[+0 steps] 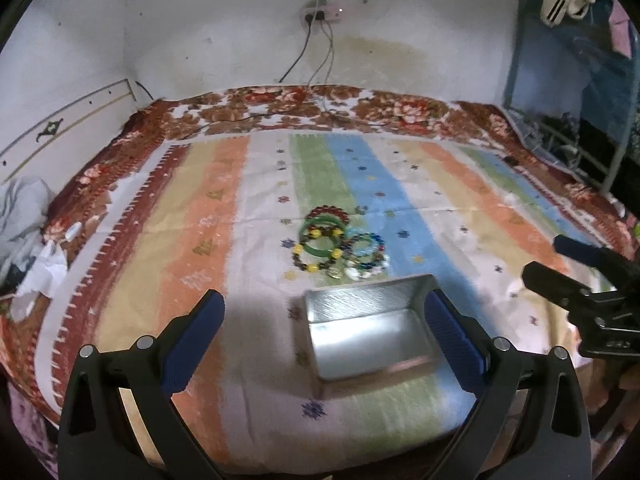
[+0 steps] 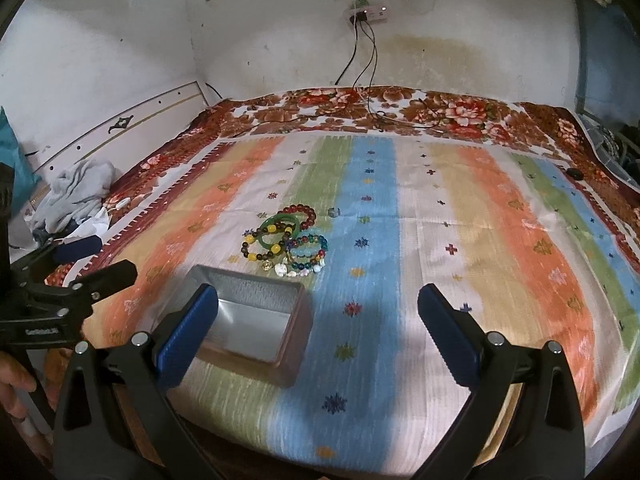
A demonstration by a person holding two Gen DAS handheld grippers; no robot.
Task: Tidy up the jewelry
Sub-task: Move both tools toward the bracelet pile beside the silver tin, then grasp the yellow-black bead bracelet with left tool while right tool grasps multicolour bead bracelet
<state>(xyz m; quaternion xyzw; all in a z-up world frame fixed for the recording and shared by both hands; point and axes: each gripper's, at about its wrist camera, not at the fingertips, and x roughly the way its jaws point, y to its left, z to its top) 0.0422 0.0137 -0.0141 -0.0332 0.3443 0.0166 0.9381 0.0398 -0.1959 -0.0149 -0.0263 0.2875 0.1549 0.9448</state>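
Observation:
A pile of bracelets [image 1: 338,244] [image 2: 286,242] lies on the striped bed cloth: a green bangle [image 2: 279,230], a dark red bead string, a brown-and-yellow bead string and a multicoloured one. A small ring [image 2: 333,212] lies just right of the pile. An open, empty metal tin [image 1: 370,330] [image 2: 252,320] sits in front of the pile. My left gripper [image 1: 324,336] is open, hovering over the near side of the tin. My right gripper [image 2: 316,328] is open too, with the tin behind its left finger. Each gripper shows at the edge of the other's view.
The striped cloth [image 2: 460,260] covers a floral blanket [image 2: 440,112] on a bed against a white wall. Cables hang from a wall socket [image 2: 366,14] onto the bed's far edge. Crumpled grey clothes [image 2: 76,196] lie at the left. A person's hand [image 2: 16,388] shows lower left.

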